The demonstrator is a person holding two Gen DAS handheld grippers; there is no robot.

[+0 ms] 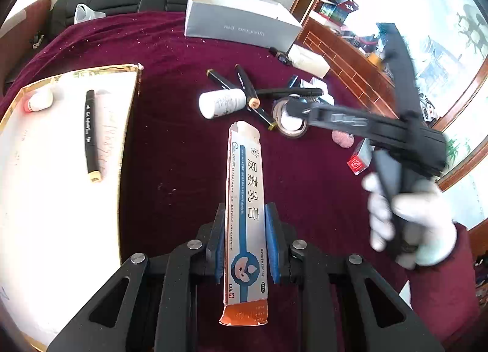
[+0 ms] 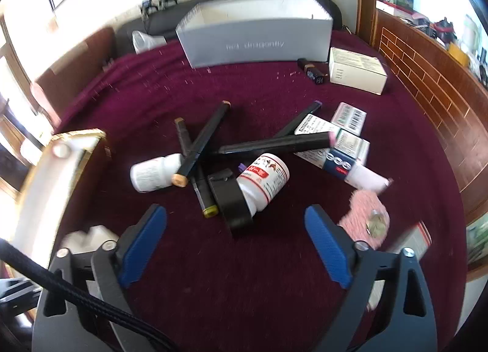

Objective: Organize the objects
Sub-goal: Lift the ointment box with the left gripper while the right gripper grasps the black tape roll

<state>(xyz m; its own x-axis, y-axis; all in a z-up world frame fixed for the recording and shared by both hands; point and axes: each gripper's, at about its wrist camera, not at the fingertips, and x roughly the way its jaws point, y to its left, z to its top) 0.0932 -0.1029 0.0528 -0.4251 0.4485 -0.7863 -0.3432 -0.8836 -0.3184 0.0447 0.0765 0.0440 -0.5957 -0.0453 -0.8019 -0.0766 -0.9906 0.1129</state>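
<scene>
A: Left wrist view first. What has the left gripper (image 1: pixel 245 239) got?

B: Its blue pads are nearly together, clamped on a long ointment carton (image 1: pixel 245 215), lifted over the maroon cloth (image 1: pixel 170 151). The carton is printed with 尿素乳膏 and "10克", with an orange end at 6 o'clock.

A: Room around it?

B: Bare cloth from the carton to 9 o'clock, ending at the gold edge of the white tray (image 1: pixel 61 151), which holds a marker (image 1: pixel 91 135) and a small bottle (image 1: pixel 39 101). At 12 o'clock lies a clutter of markers, a white bottle (image 1: pixel 221 104) and a tape roll (image 1: pixel 289 120). At 3 o'clock a gloved hand (image 1: pixel 408 218) holds the right gripper, blurred.

A: Right wrist view?

B: The right gripper (image 2: pixel 235 230) has its jaws wide, nothing between the pads, over bare cloth towards 6 o'clock. Just at 12 o'clock is a red-labelled bottle (image 2: pixel 265 181) inside a black roll (image 2: pixel 231 202), with crossed markers beyond. The grey box (image 2: pixel 256 41) at the far edge reads "red dragonfly". A pink pad (image 2: pixel 363 215) sits at 3 o'clock; the tray at 9.
</scene>
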